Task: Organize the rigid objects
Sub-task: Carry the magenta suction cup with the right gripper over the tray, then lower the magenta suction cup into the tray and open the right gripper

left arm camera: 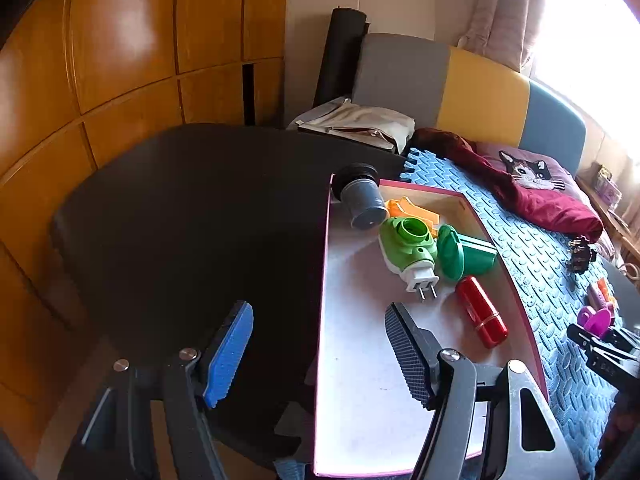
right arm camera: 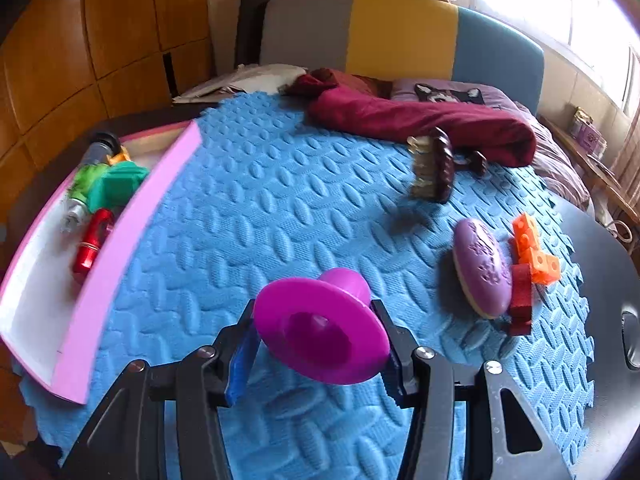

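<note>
A pink-walled tray [left arm camera: 360,360] with a pale floor holds a grey cylinder [left arm camera: 362,200], an orange piece [left arm camera: 408,210], a green plug-in device [left arm camera: 406,248], a green cap [left arm camera: 464,254] and a red case [left arm camera: 482,312]. My left gripper [left arm camera: 320,312] is open over the tray's near left edge, with nothing between its fingers. My right gripper [right arm camera: 316,316] is shut on a magenta flanged plug [right arm camera: 320,336], held above the blue mat. A purple oval bar [right arm camera: 482,268], orange blocks [right arm camera: 534,254], a dark red piece [right arm camera: 520,300] and a brown brush [right arm camera: 434,166] lie on the mat. In the right wrist view the tray [right arm camera: 132,216] is at the left.
The blue foam mat [right arm camera: 260,200] covers the bed. A dark red cloth [right arm camera: 420,120] and a cat pillow [right arm camera: 448,94] lie at its far end before a grey, yellow and blue headboard. A black table [left arm camera: 180,220] stands left of the tray, with wooden cabinets behind.
</note>
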A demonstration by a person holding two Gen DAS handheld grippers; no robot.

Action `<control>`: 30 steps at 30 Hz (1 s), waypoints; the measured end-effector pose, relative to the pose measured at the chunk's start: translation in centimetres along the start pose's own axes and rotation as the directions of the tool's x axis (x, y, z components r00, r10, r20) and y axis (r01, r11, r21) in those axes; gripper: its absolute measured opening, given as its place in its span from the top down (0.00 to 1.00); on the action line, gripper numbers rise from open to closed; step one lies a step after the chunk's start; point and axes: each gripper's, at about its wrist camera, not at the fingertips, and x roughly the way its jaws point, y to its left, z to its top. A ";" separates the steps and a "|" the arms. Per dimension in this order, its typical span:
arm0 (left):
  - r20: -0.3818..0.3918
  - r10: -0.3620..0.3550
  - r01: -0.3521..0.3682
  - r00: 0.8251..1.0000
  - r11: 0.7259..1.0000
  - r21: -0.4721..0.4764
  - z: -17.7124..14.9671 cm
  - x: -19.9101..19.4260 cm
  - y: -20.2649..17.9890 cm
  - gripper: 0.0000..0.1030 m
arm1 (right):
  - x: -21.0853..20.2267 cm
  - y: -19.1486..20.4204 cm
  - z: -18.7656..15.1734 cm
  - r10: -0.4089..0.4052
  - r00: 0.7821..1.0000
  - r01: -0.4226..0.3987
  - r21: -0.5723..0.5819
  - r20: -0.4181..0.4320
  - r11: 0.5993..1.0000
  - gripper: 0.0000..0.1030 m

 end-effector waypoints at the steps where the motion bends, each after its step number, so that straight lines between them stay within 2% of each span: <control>1: 0.000 0.001 -0.001 1.000 1.000 -0.003 0.0 0.0 0.1 0.32 | -0.3 0.4 0.2 0.014 1.000 -0.014 -0.001 0.009 1.000 0.49; 5: 0.000 -0.001 0.001 1.000 1.000 -0.020 0.0 0.0 0.5 0.32 | -2.1 3.4 1.7 0.112 0.992 -0.110 -0.038 0.057 0.993 0.49; 9: 0.004 0.006 -0.006 1.000 0.999 -0.039 0.1 0.0 1.1 0.33 | -3.3 7.3 3.1 0.218 0.973 -0.209 -0.106 0.077 0.972 0.49; 12: 0.002 0.011 -0.010 1.000 0.999 -0.047 0.1 0.0 1.5 0.33 | -3.1 10.8 4.0 0.309 0.950 -0.298 -0.158 0.045 0.941 0.49; 15: 0.000 0.013 -0.013 1.000 0.998 -0.054 0.1 0.2 1.8 0.33 | -2.3 13.4 4.2 0.354 0.935 -0.347 -0.193 0.005 0.918 0.49; 20: -0.010 0.016 -0.017 1.000 0.998 -0.060 -0.1 0.5 2.1 0.33 | 1.3 16.8 4.5 0.345 0.935 -0.355 -0.224 -0.087 0.908 0.48; 21: -0.015 0.016 -0.016 1.000 0.998 -0.059 -0.1 0.6 2.1 0.33 | 2.5 17.2 4.8 0.357 0.926 -0.376 -0.210 -0.121 0.903 0.48; 22: -0.023 0.011 -0.012 1.000 0.998 -0.059 -0.2 0.8 2.1 0.33 | 2.9 17.2 5.0 0.377 0.919 -0.393 -0.205 -0.113 0.896 0.48; 25: -0.026 0.014 -0.015 1.000 0.998 -0.055 -0.4 0.8 2.0 0.33 | 4.6 17.6 5.5 0.369 0.916 -0.394 -0.171 -0.159 0.903 0.48; 28: -0.025 0.014 -0.015 1.000 0.999 -0.050 -0.5 0.8 2.0 0.33 | 5.1 17.7 5.3 0.327 0.935 -0.349 -0.192 -0.138 0.917 0.48; 30: -0.029 0.013 -0.015 1.000 0.999 -0.051 -0.5 0.9 2.0 0.33 | 5.4 17.3 5.2 0.332 0.929 -0.358 -0.173 -0.163 0.917 0.47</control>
